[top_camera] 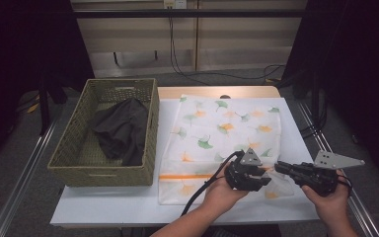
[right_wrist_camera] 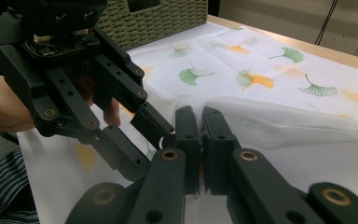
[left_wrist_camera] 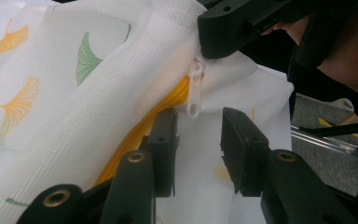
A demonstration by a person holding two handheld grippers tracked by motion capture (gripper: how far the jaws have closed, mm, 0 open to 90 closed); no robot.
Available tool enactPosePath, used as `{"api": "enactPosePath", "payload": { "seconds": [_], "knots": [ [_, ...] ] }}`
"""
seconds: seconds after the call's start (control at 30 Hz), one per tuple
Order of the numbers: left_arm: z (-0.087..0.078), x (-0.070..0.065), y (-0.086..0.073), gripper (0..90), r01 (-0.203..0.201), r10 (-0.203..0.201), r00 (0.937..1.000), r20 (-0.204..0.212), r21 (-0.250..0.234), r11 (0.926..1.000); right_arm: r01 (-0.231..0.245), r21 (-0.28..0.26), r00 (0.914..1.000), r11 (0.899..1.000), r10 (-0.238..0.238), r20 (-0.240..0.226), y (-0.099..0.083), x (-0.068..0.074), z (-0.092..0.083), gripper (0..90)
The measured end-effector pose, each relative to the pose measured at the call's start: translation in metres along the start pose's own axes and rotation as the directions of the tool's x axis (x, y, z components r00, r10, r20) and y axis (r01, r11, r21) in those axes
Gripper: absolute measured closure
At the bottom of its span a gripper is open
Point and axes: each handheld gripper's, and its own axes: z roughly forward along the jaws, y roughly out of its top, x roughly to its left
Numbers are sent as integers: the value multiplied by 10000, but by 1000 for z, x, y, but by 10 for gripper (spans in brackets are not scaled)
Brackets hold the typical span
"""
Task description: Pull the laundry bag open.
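My right gripper [top_camera: 278, 168] has its jaws pinched shut on the mesh of the bag [top_camera: 227, 129], holding a fold of it up off the surface [top_camera: 128, 202] near the bag's front right corner. In the right gripper view the two black jaws stand almost together with the white mesh caught between them, and the cloth rises in a ridge away from them.

My left gripper [top_camera: 262, 178] sits just beside the right one, its jaws narrow but not closed. In the left gripper view the white zipper pull [left_wrist_camera: 195, 91] hangs just above the gap between my jaws, next to the orange zip band [left_wrist_camera: 142, 128]; the pads do not press on it.

The bag, white with green and orange leaves, lies flat over the middle of the surface. To its left, touching its edge, stands a woven basket [top_camera: 74, 148] with a dark cloth [top_camera: 121, 129] in it.
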Motion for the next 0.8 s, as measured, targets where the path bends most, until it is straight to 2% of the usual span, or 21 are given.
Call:
{"api": "enactPosePath", "payload": {
  "seconds": [0.17, 0.27, 0.43, 0.63, 0.8],
  "knots": [
    [-1, 1, 0, 688, 69, -69, 9999, -111, -14, 10000, 27, 69, 10000, 10000, -27, -39, 0, 2, 1, 867],
    [-4, 2, -1, 755, 99, -103, 9995, -306, -117, 9999, 96, 145, 10000, 9998, -96, 6, -1, 1, 1, 867],
    [-4, 3, -1, 838, 194, -198, 9994, -270, -165, 9997, 77, 199, 10000, 9998, -77, -18, -2, 2, 2, 867],
    [-6, 2, -1, 881, 69, -75, 9996, -286, -215, 9997, 60, 209, 10000, 9998, -61, 12, -2, 1, 2, 867],
    [-9, -1, 0, 891, 55, -65, 9998, -201, -490, 9988, 87, 220, 10000, 9997, -87, 14, -1, 2, 2, 867]
  ]
}}
